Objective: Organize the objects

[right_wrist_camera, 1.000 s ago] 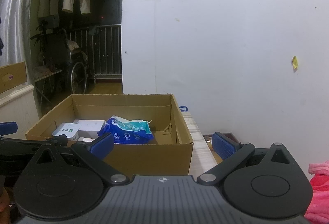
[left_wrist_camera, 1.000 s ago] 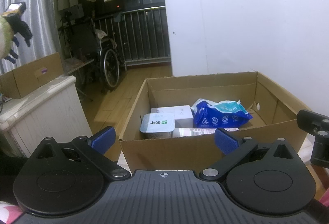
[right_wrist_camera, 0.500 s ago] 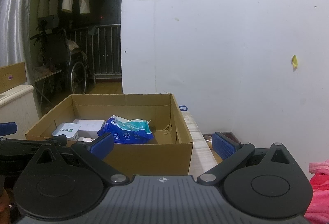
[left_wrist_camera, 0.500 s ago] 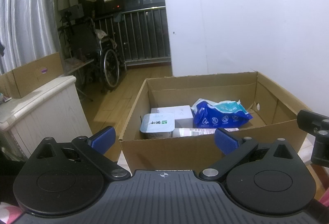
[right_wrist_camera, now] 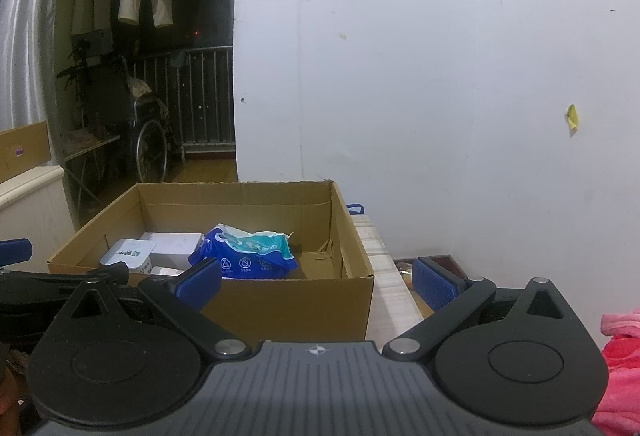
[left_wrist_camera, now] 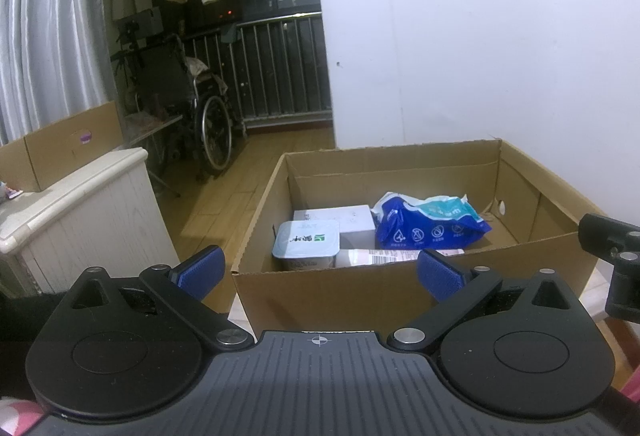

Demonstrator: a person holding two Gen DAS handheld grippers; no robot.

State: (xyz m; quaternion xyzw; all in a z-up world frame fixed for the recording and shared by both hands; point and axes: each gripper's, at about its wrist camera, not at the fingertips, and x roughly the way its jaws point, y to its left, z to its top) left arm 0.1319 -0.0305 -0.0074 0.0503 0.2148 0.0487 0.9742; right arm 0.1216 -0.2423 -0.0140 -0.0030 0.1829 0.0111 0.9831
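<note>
both hand-held grippers face an open cardboard box (left_wrist_camera: pixel 332 300) just ahead of their fingers. left gripper (left_wrist_camera: pixel 320 270): jaws spread wide, nothing between them. right gripper (right_wrist_camera: pixel 316 282): likewise wide open and empty.

contents, seen ahead of the left gripper: a blue wipes pack (left_wrist_camera: pixel 428 222) lying flat, long axis across the view, crinkled end toward the right wall; a lidded white tub (left_wrist_camera: pixel 306 244) left of it, lid up; a white carton (left_wrist_camera: pixel 336 218) behind the tub, touching it; a labelled item (left_wrist_camera: pixel 396 256) by the near wall, mostly hidden, orientation unclear.

likely hazards: the near wall stands between fingers and contents, so a low forward reach could shove the box. the soft pack may crumple or slip under a pinch. the grippers sit close together and could collide over the box.
</note>
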